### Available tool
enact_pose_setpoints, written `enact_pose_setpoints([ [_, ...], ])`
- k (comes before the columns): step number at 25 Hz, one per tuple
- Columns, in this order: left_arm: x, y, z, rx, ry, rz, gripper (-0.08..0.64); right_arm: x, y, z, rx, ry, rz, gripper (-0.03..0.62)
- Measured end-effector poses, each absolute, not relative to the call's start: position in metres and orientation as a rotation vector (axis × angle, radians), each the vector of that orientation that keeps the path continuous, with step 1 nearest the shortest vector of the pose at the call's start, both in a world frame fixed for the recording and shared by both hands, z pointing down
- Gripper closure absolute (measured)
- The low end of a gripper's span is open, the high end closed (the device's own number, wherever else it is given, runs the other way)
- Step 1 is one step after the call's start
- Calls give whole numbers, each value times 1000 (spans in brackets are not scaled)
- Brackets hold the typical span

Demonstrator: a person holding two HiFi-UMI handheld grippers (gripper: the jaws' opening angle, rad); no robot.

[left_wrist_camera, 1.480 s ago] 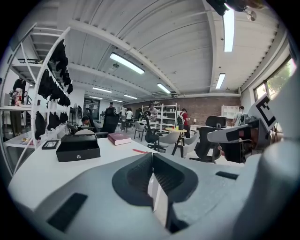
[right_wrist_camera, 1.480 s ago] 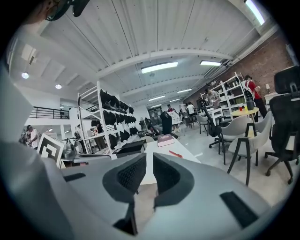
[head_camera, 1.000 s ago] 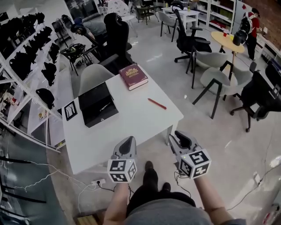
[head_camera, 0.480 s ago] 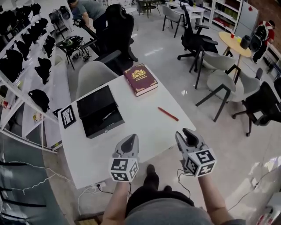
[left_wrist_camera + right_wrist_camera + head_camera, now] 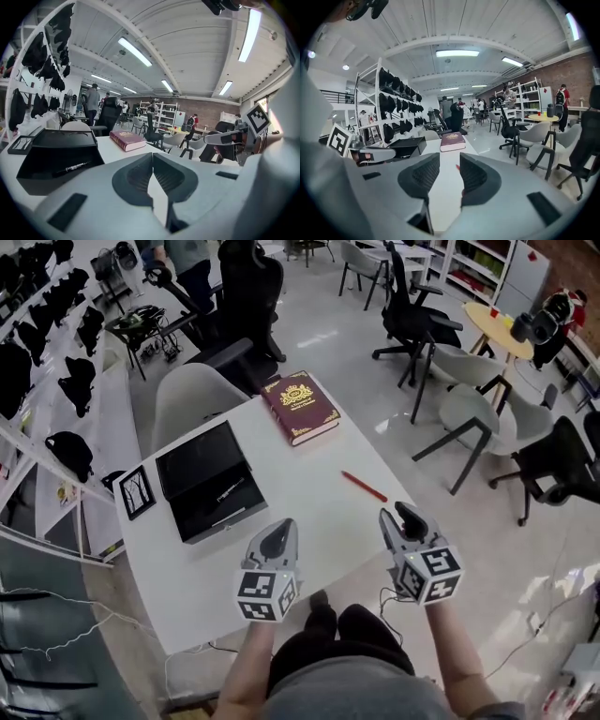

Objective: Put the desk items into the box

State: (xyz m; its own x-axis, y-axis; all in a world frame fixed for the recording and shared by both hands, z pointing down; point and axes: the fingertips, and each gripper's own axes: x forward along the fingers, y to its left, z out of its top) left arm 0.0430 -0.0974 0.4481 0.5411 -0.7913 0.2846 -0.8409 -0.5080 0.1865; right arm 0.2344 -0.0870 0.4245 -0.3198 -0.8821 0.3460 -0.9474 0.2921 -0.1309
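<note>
A white table (image 5: 309, 521) stands in an open office with chairs around it and shelves of dark headgear along one side; on it a black box (image 5: 192, 465) lies open at the left with a pen already inside, a small framed picture (image 5: 136, 493) just beside its left end. The things left to pack are well apart from the box: a maroon hardback book (image 5: 300, 407) at the far corner and a red pen (image 5: 364, 487) lying flat near the right edge. The book looks stiff and fairly heavy, probably best pinched across its cover and pages at a long edge. The pen seems light, thin and liable to roll, so a hold across its middle would suit. The left gripper (image 5: 279, 532) and the right gripper (image 5: 405, 512) are held side by side over the near edge of the table, both pointing forward and slightly down, forearms stretched out below. The left one's jaws meet at their tips with nothing in them; the right one's have just been opening and stand apart, empty, with the red pen ahead of them
</note>
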Motion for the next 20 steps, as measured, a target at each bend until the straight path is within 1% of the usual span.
enact_pose_setpoints([
  [12,49,-120,452,2466,-1352,267,553,244,-127,445,1584,-2309,433,454],
  [20,54,-137,455,2421,-1392,276,552,240,-157,469,1410,-2290,437,456],
])
